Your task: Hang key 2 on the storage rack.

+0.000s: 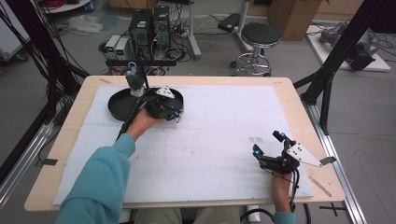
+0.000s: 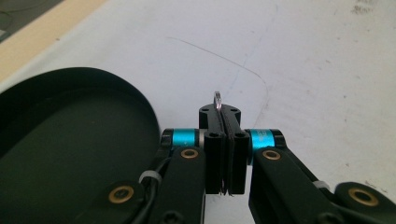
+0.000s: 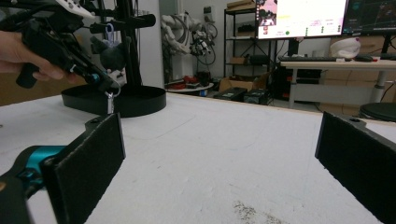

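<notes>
One thin metal ring (image 2: 217,99) sits pinched in the left gripper (image 2: 219,114); it could slip. The right gripper (image 3: 219,154) rests spread wide.

Even, soft overhead light; faint shadows on the white mat (image 1: 219,135) (all views slightly blurred).

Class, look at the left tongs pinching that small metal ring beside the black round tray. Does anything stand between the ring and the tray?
Nothing visible does. The left tongs pinch the metal ring just outside the black tray's rim, with only bare white mat around them.
</notes>
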